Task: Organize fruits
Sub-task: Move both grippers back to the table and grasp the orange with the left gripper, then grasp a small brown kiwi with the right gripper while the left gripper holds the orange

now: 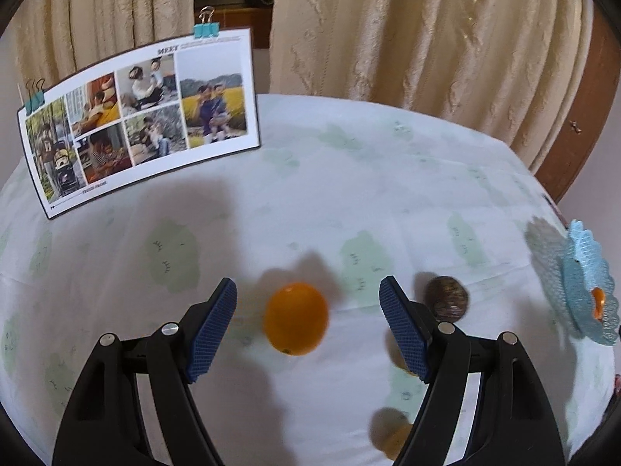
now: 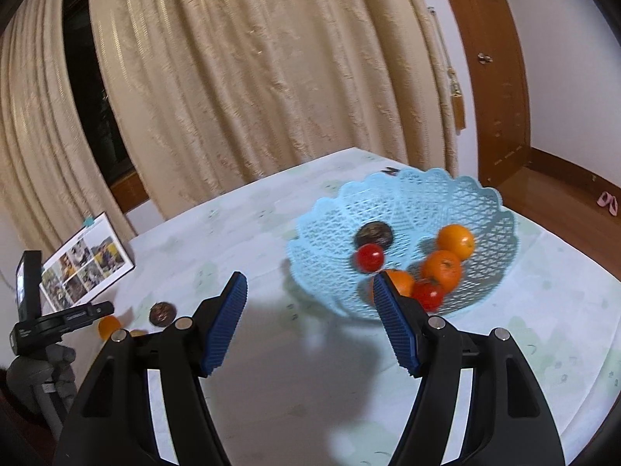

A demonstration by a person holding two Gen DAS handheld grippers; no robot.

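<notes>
An orange [image 1: 295,318] lies on the pale tablecloth between the fingers of my left gripper [image 1: 308,285], which is open; neither pad touches it. A dark brown round fruit [image 1: 446,298] sits just behind the right finger, and another small orange fruit [image 1: 392,437] is half hidden by that finger. My right gripper [image 2: 308,279] is open and empty, hanging in front of the light blue lattice basket [image 2: 403,194]. In the basket are three oranges [image 2: 456,240], two red tomatoes [image 2: 368,257] and a dark fruit [image 2: 373,234].
A photo board [image 1: 136,132] held by binder clips stands at the table's back left. Cream curtains [image 1: 407,31] hang behind the table, and a wooden door frame [image 2: 500,77] is at the right. A grey-gloved hand [image 2: 39,380] holds the left gripper.
</notes>
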